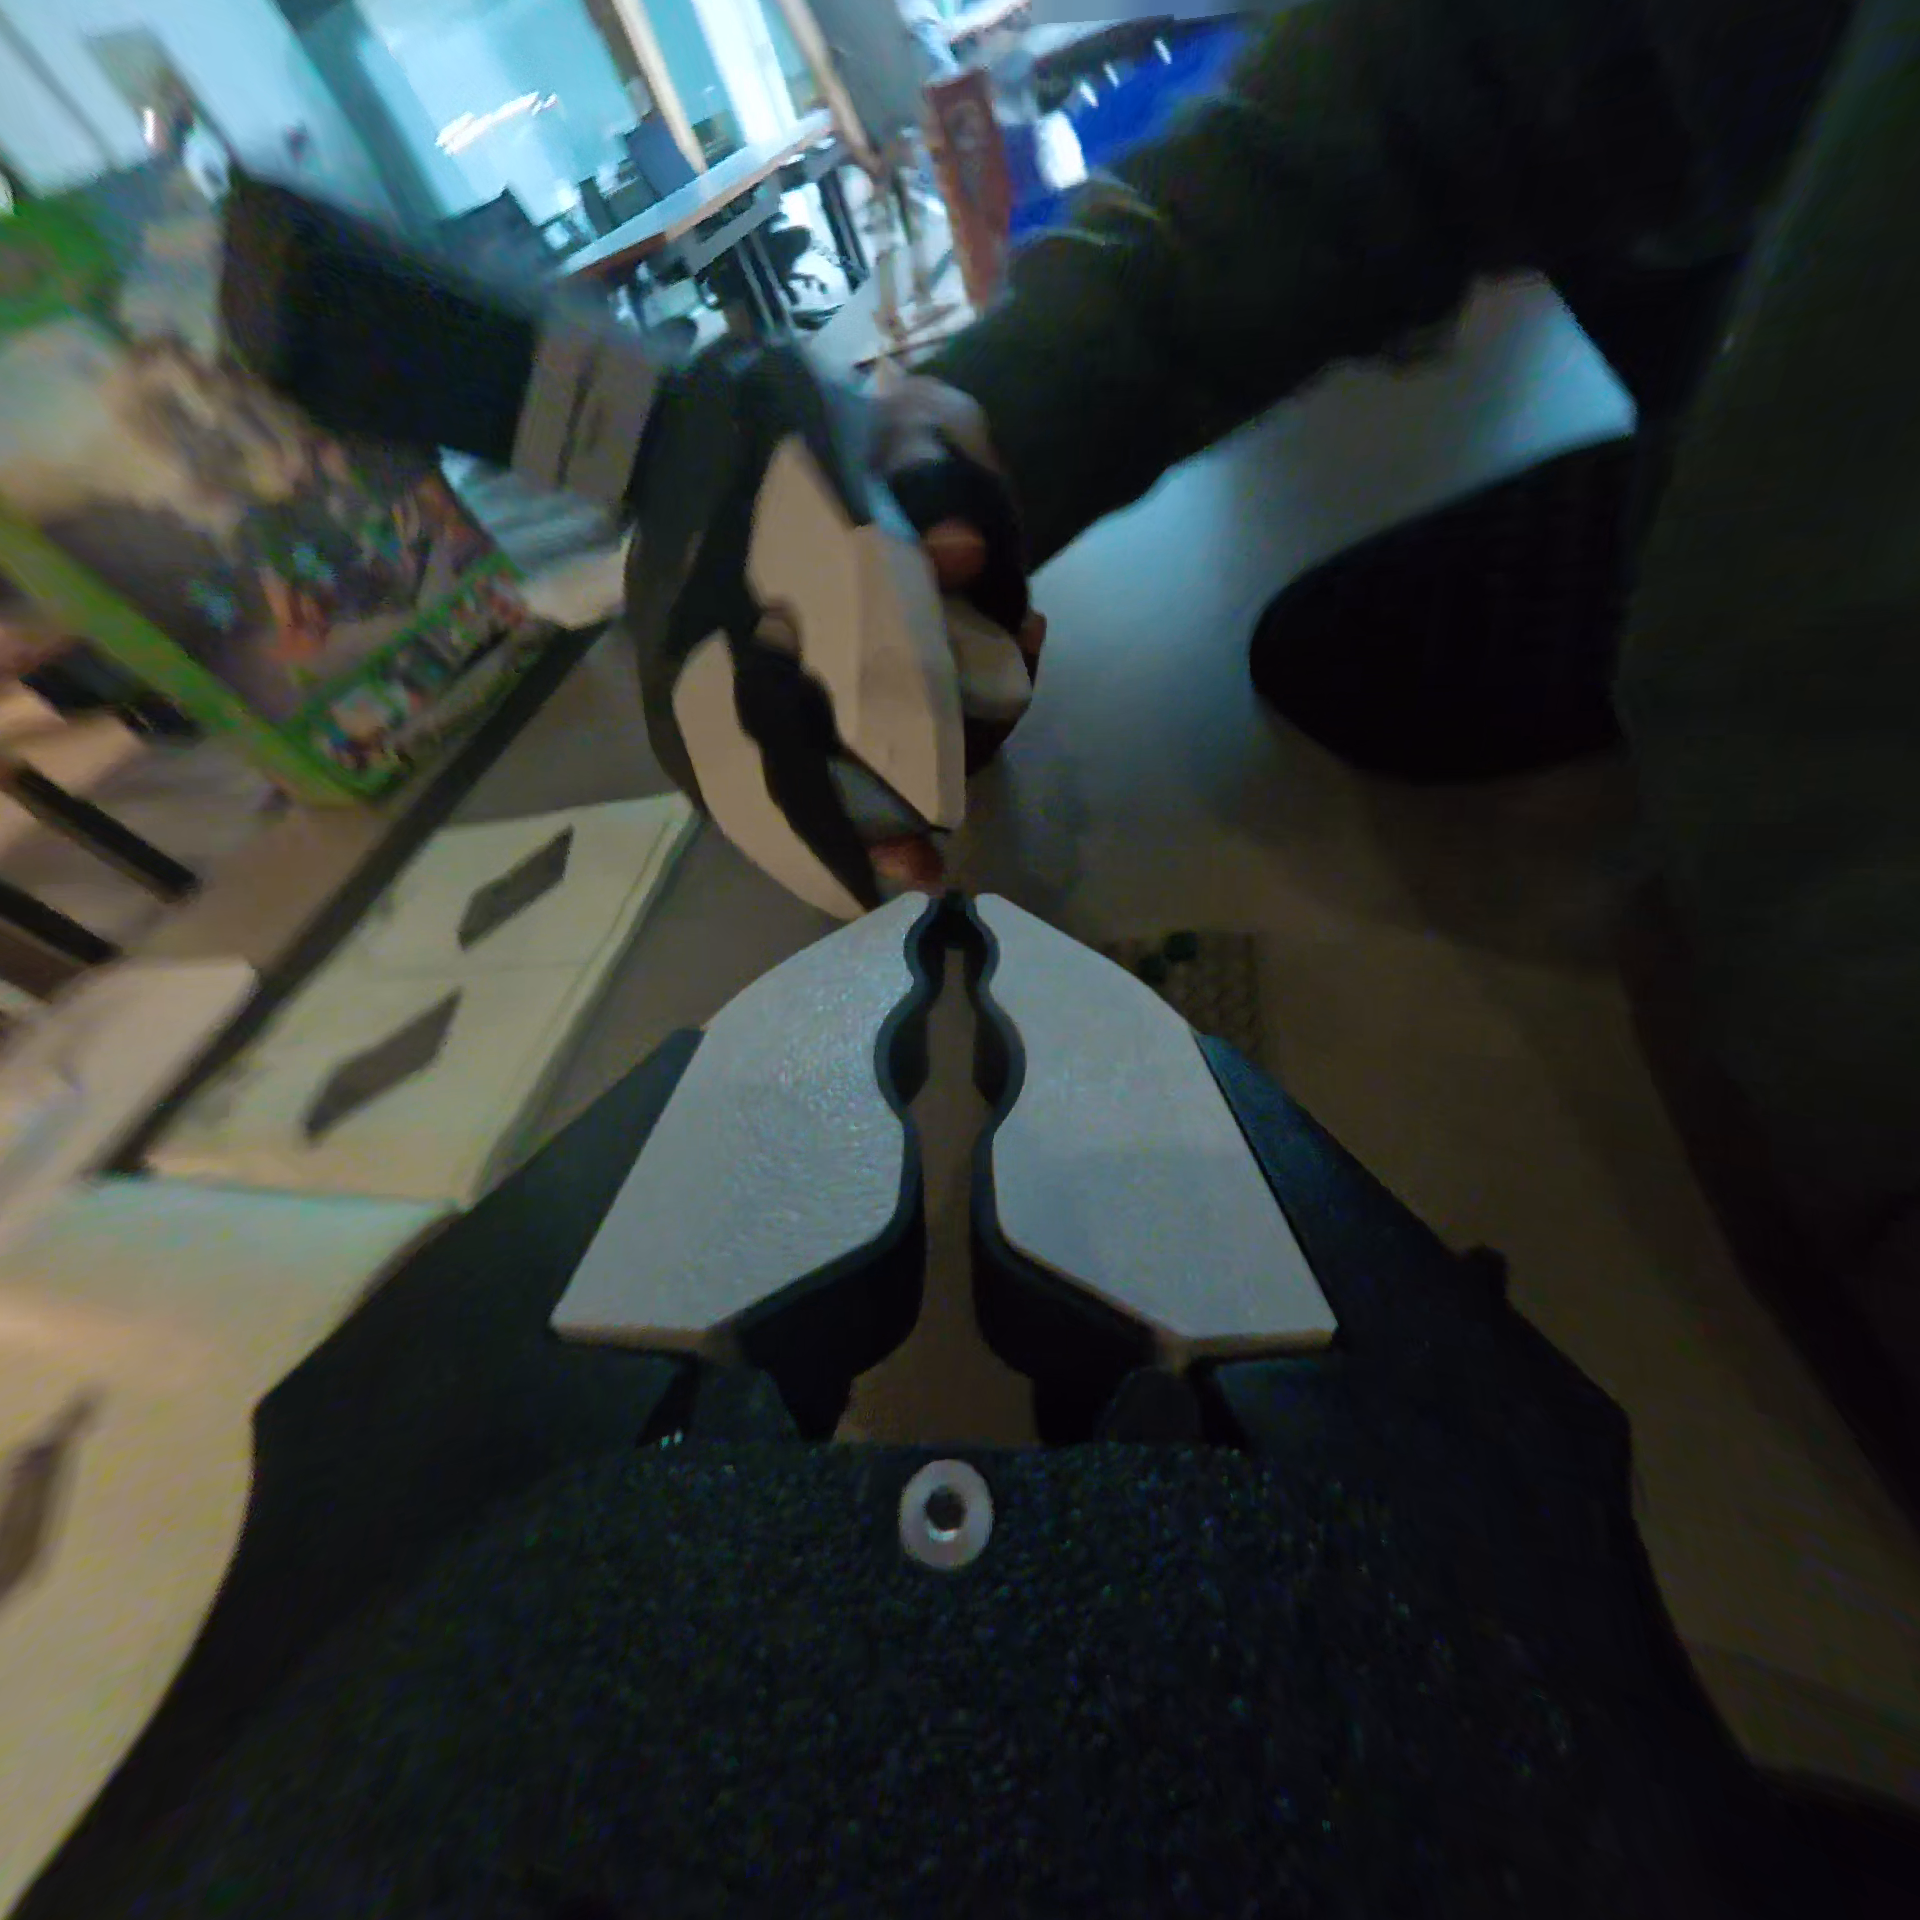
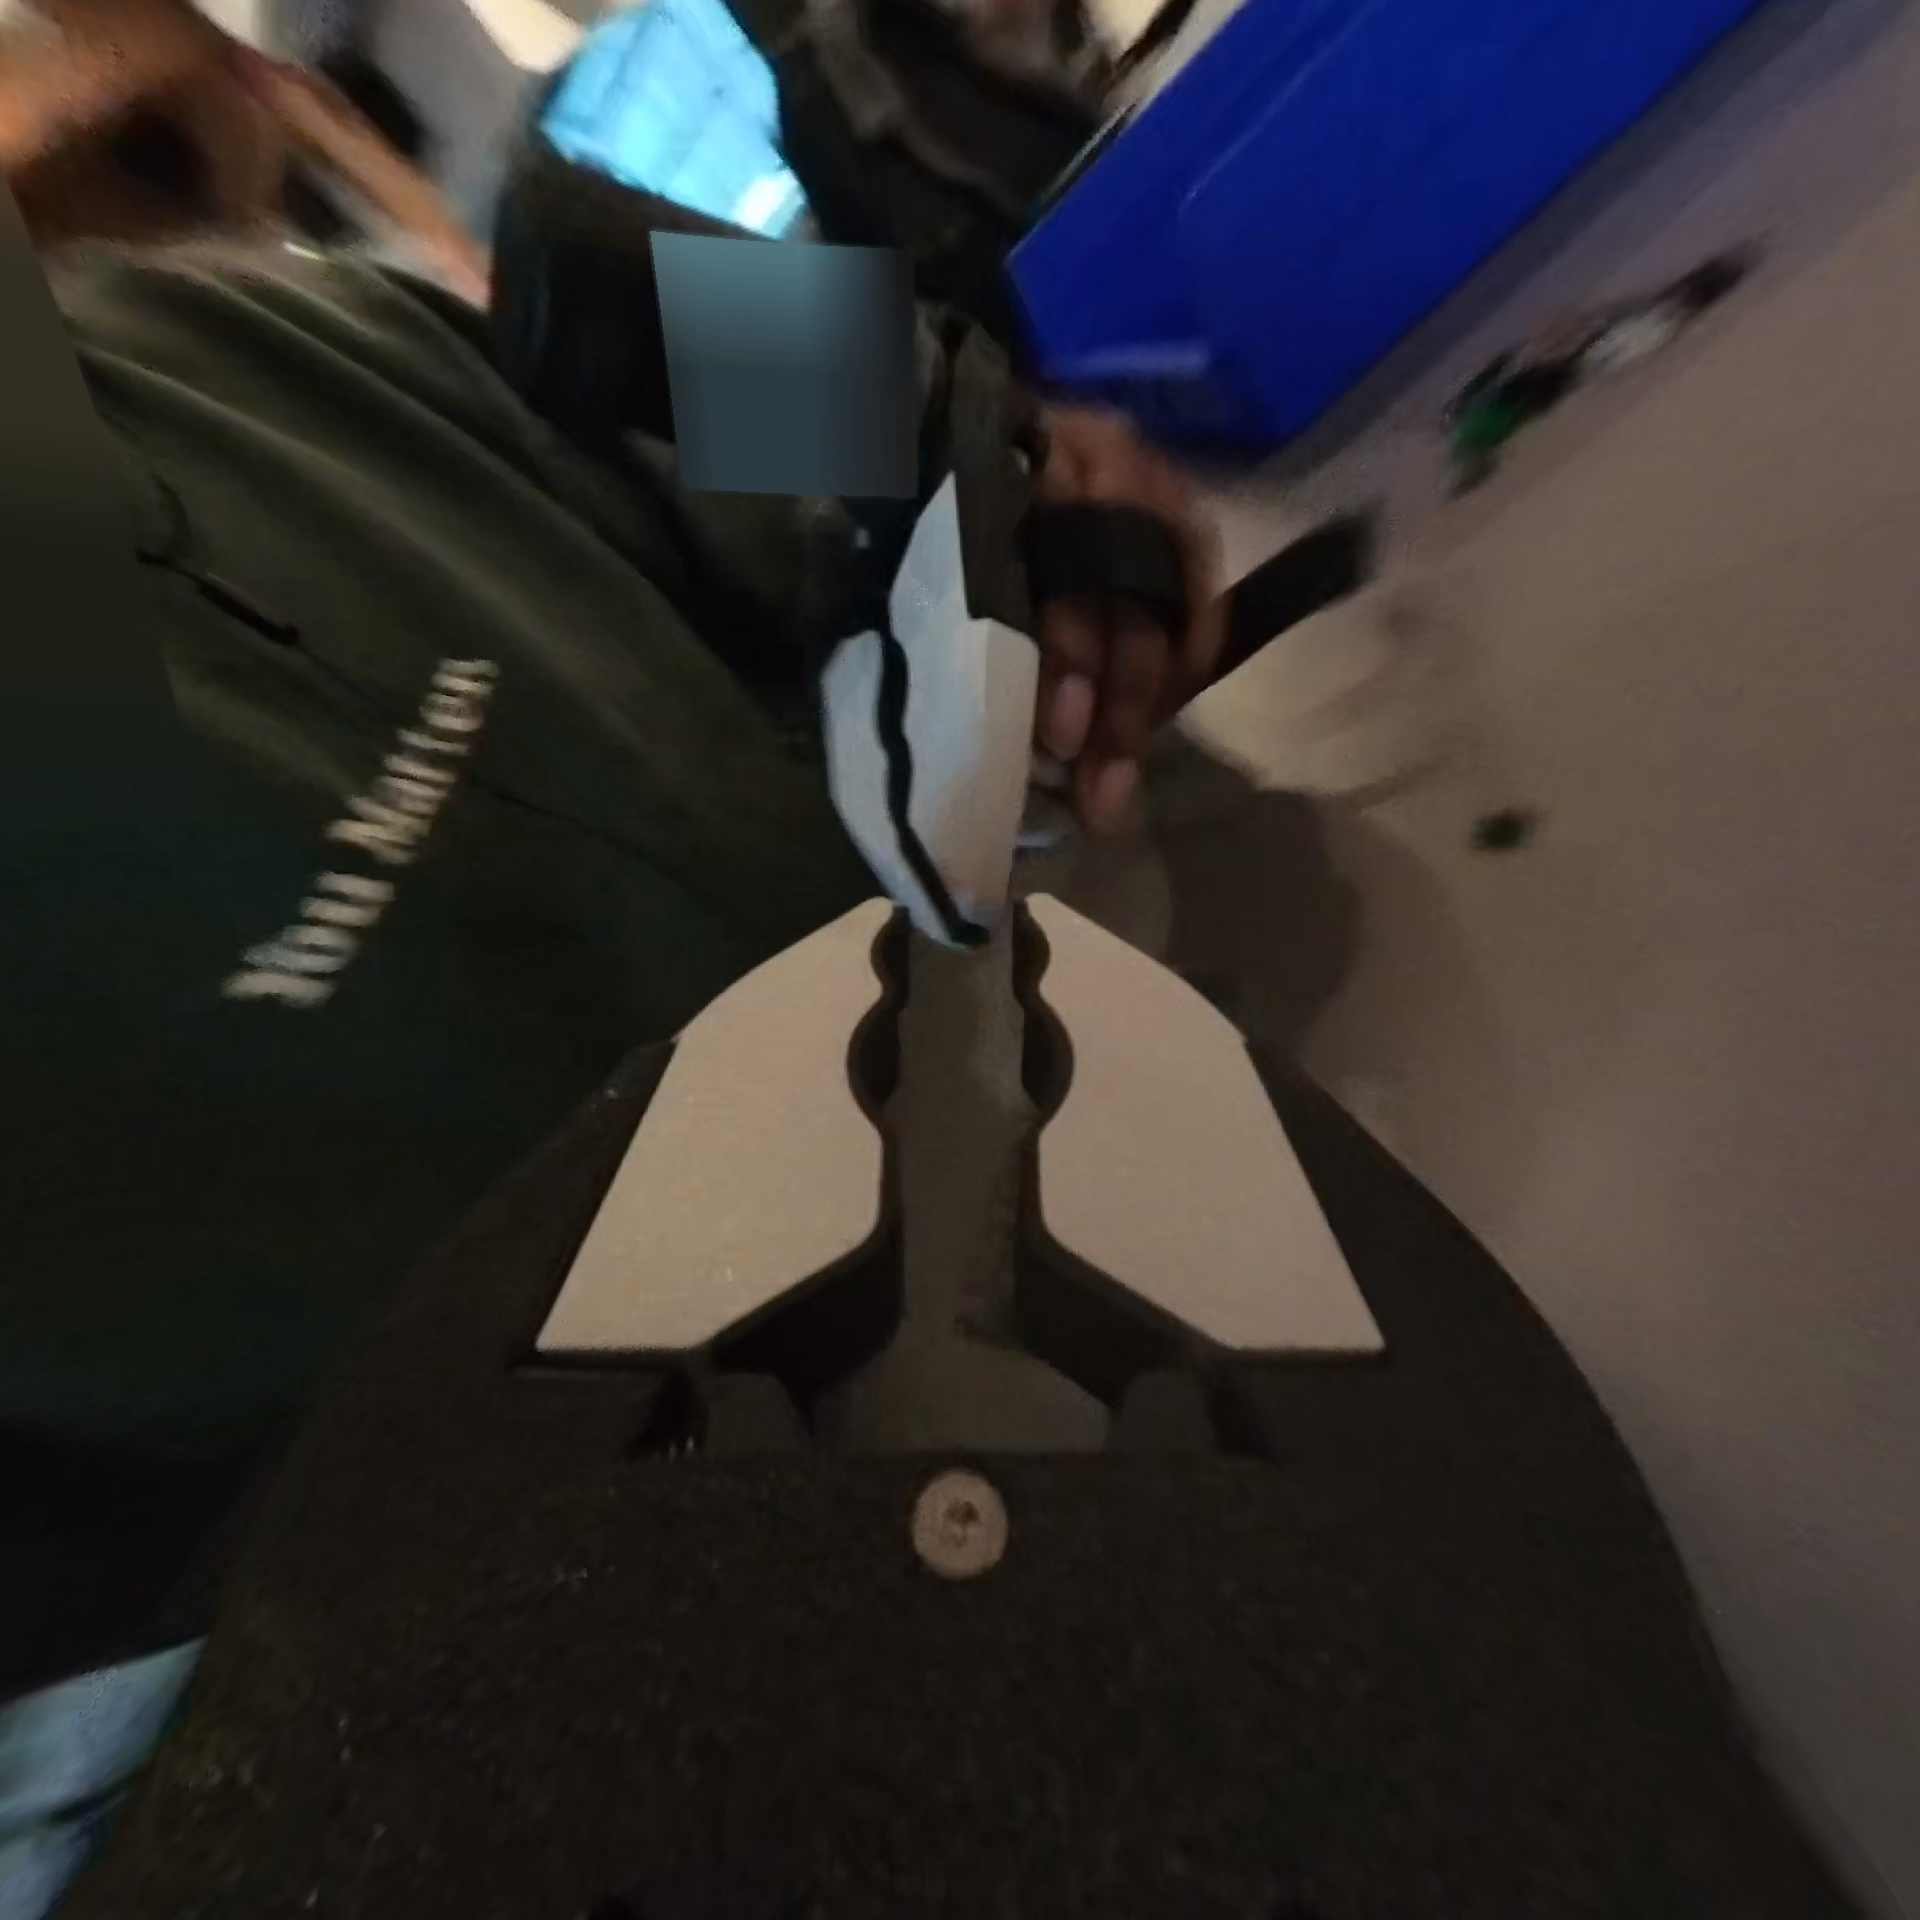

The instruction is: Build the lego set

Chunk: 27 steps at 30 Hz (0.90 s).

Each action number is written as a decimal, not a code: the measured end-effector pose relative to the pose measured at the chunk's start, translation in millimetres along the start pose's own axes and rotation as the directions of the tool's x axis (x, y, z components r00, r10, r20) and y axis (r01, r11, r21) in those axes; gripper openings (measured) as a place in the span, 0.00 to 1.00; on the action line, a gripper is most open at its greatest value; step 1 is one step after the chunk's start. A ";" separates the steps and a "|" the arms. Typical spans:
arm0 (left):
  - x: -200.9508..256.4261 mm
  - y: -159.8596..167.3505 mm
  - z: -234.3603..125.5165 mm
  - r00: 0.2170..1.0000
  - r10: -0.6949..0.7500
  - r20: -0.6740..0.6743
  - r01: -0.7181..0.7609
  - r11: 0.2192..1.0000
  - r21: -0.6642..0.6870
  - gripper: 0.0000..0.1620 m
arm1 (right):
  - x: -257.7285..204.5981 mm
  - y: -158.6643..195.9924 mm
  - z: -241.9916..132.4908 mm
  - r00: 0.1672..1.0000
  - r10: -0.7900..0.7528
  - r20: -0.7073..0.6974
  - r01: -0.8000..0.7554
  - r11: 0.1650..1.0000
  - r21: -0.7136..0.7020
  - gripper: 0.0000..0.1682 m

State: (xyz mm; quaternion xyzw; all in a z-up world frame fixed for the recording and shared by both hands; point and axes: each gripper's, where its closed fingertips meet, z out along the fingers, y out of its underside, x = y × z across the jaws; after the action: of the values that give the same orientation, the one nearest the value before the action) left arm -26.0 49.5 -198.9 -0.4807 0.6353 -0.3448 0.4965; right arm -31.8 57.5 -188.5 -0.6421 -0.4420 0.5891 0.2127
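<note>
Left tongs [image 1: 951, 920] tips nearly touching, pinching tiny dark piece [image 1: 948, 932]; colour and shape too small and blurred to tell. Right tongs [image 2: 956, 914] parted by narrow gap, nothing of own held; left tongs' tip sits in gap. In left view, right tongs [image 1: 914, 883] tip just above piece. Green lego box [image 1: 312, 613] far left of piece on worktop [image 1: 1299, 935]. Blue bin [image 2: 1351, 208] upper right of right tongs.
</note>
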 end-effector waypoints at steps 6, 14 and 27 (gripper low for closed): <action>-10.7 -0.5 -3.3 0.917 -0.392 -0.068 0.394 0.919 0.014 0.02 | 2.7 -6.0 -7.9 0.770 -0.522 -0.368 0.502 0.851 -0.155 0.11; -13.3 -17.6 -1.4 0.649 -0.717 -0.254 0.748 0.662 0.043 0.01 | 1.2 -4.8 -1.6 0.377 -0.777 -0.504 0.699 0.595 -0.396 0.11; -12.4 -32.5 -1.8 0.424 -0.812 -0.400 0.893 0.449 0.034 0.02 | -12.3 -13.1 -4.9 0.149 -0.840 -0.521 0.755 0.437 -0.488 0.05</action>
State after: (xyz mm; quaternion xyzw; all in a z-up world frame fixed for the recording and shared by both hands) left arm -18.4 51.5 -165.0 -0.6082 0.3253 -0.6981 0.1920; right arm -30.3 55.5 -170.1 -0.4898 -0.6241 0.0625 0.6056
